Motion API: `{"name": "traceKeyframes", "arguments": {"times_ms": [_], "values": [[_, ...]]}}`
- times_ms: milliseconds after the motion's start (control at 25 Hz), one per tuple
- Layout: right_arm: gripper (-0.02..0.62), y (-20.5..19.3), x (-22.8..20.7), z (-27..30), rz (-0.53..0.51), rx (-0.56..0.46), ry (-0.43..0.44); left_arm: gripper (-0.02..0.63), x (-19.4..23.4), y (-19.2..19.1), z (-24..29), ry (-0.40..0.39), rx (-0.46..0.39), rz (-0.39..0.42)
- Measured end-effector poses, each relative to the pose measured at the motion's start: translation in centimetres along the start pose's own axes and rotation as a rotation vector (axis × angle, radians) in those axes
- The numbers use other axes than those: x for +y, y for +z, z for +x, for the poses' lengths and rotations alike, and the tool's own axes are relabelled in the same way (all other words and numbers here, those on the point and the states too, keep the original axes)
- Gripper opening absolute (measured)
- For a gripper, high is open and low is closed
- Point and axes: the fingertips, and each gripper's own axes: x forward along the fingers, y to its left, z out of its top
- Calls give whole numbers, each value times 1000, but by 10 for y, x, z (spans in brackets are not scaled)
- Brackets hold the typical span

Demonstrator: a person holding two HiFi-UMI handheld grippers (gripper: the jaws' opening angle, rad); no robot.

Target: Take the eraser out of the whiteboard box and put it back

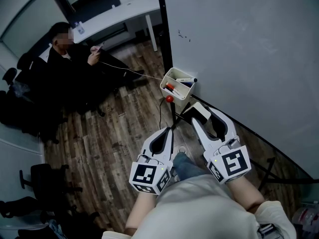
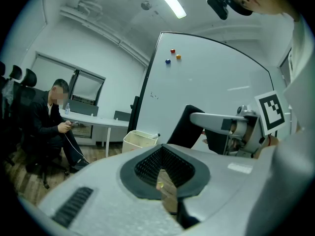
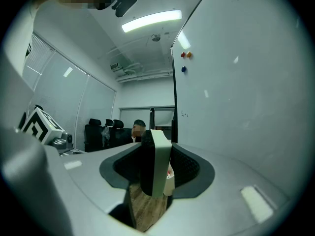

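The eraser (image 1: 200, 112), a white block with a black felt side, stands on edge between the jaws of my right gripper (image 1: 201, 115), which is shut on it. In the right gripper view the eraser (image 3: 155, 164) fills the middle of the jaws. It hangs just short of the white whiteboard box (image 1: 166, 78), which is fixed to the whiteboard's lower corner and holds markers. My left gripper (image 1: 171, 130) sits beside the right one, lower left, shut with nothing in it. The left gripper view shows the box (image 2: 139, 140) ahead and the held eraser (image 2: 185, 127) to the right.
The whiteboard (image 1: 249, 49) fills the right side, with its stand rail (image 1: 269, 146) below. A red ball (image 1: 169, 98) hangs under the box. A seated person (image 1: 60, 68) is at the left, with a white desk (image 1: 114, 14) behind and office chairs (image 1: 45, 180).
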Motion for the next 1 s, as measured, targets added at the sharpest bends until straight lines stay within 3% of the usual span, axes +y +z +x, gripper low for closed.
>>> {"name": "traceKeyframes", "arguments": {"times_ms": [1000], "values": [[179, 4, -7, 41, -11, -9, -1, 5, 34, 10, 19, 17, -19, -17]]}}
